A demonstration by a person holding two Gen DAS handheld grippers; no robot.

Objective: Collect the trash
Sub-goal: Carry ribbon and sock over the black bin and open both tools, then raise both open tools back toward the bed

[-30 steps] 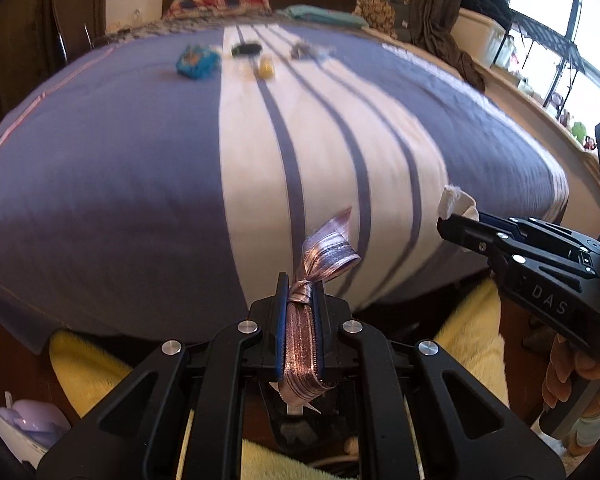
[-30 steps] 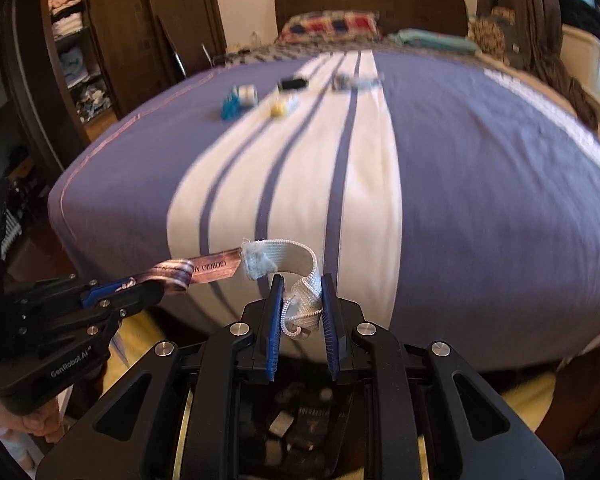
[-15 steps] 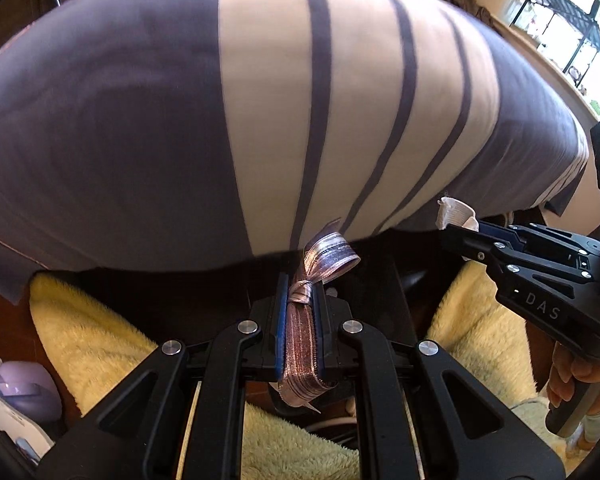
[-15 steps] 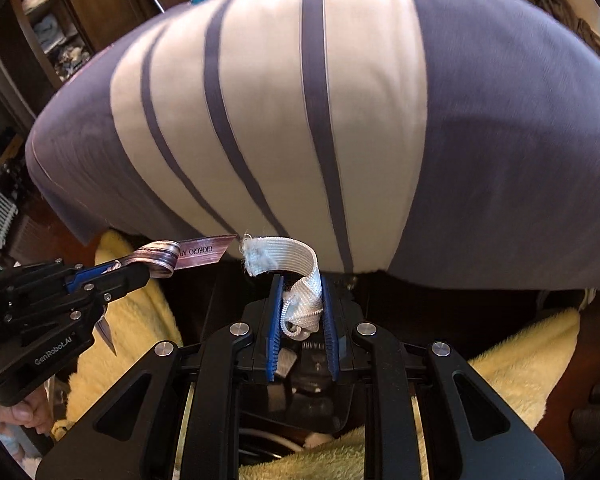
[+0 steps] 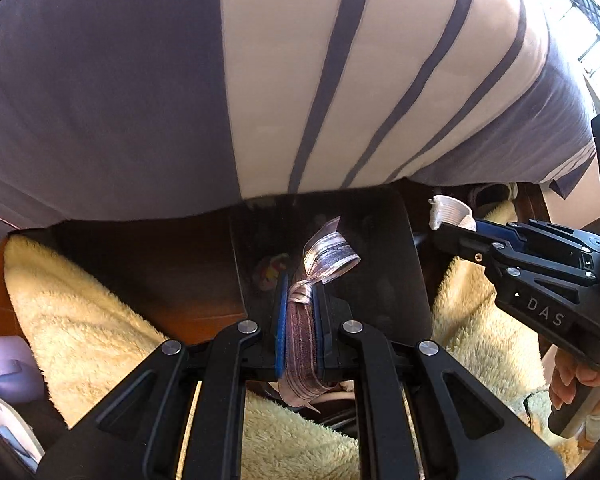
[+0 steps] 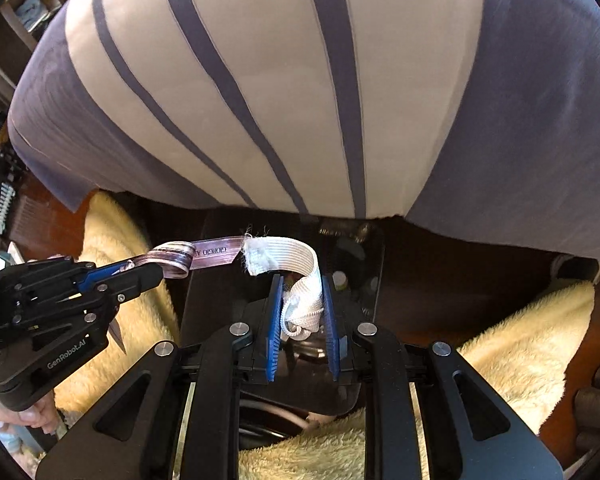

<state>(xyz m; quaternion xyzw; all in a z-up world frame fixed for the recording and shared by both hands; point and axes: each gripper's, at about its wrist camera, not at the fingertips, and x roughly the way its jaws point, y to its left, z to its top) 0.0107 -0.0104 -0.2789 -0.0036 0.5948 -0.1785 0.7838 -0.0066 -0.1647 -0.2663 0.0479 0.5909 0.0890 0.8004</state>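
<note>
My left gripper [image 5: 300,292] is shut on a shiny pink ribbon [image 5: 328,256], whose loop sticks out ahead of the fingers. It also shows in the right wrist view [image 6: 188,258]. My right gripper [image 6: 300,292] is shut on a white ribbed elastic band [image 6: 288,258], which also shows in the left wrist view [image 5: 450,212]. Both grippers hang low beside the foot of the bed, over a dark bin [image 5: 380,248] with a black liner on the floor. A colourful wrapper [image 5: 270,272] lies inside it.
The bed with its purple and white striped cover [image 5: 260,80] fills the upper view and overhangs the bin. A cream fluffy rug [image 5: 72,320] lies on the wooden floor on both sides. A lilac object [image 5: 4,360] sits at the far left.
Both grippers have dropped from above the bed to below its edge and tilted down, each keeping its ribbon. The bin has come into view.
</note>
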